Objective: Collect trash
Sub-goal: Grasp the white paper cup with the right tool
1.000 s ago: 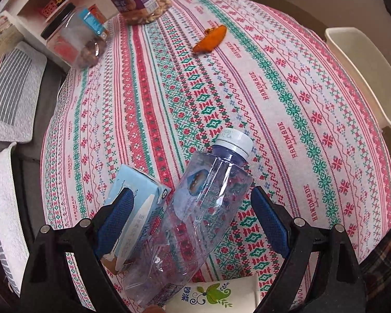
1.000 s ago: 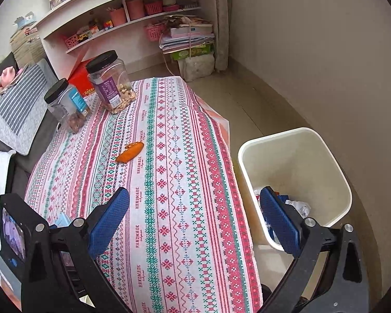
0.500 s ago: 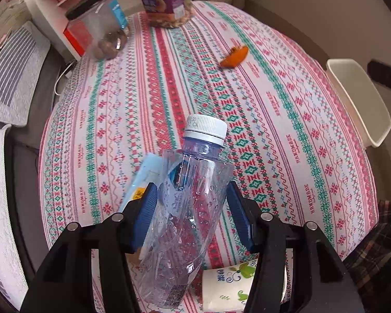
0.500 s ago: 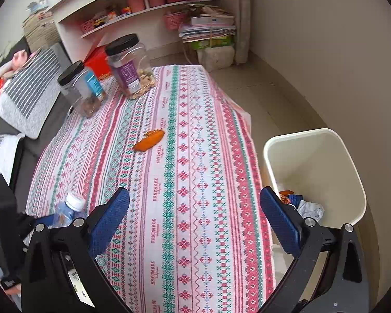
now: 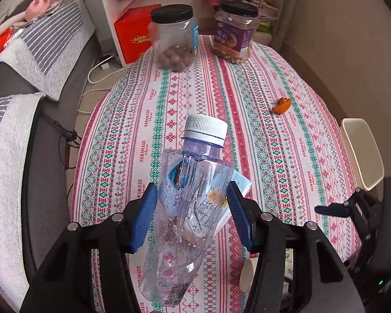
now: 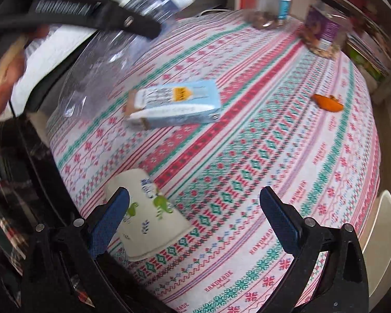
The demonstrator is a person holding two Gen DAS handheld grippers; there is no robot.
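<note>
My left gripper (image 5: 191,190) is shut on a clear plastic bottle (image 5: 193,195) with a white cap, held tilted above the patterned tablecloth (image 5: 273,135). A light-blue carton (image 6: 174,107) lies flat on the cloth, partly behind the bottle in the left wrist view. My right gripper (image 6: 194,193) stands open low over the near end of the table. A white paper cup (image 6: 148,214) with green leaf print lies on its side by the left finger. An orange peel (image 6: 328,103) lies farther off. The bottle (image 6: 112,49) looks blurred in the right wrist view.
Two black-lidded jars (image 5: 174,39) (image 5: 234,34) stand at the table's far end. A cream waste bin (image 5: 362,151) sits on the floor beside the table's right edge. A sofa with striped cushions (image 5: 39,52) is on the left, shelves behind.
The left gripper closed on the bottle and lifted it off the cloth. The right gripper swung from beside the bin, rolling, to low over the paper cup.
</note>
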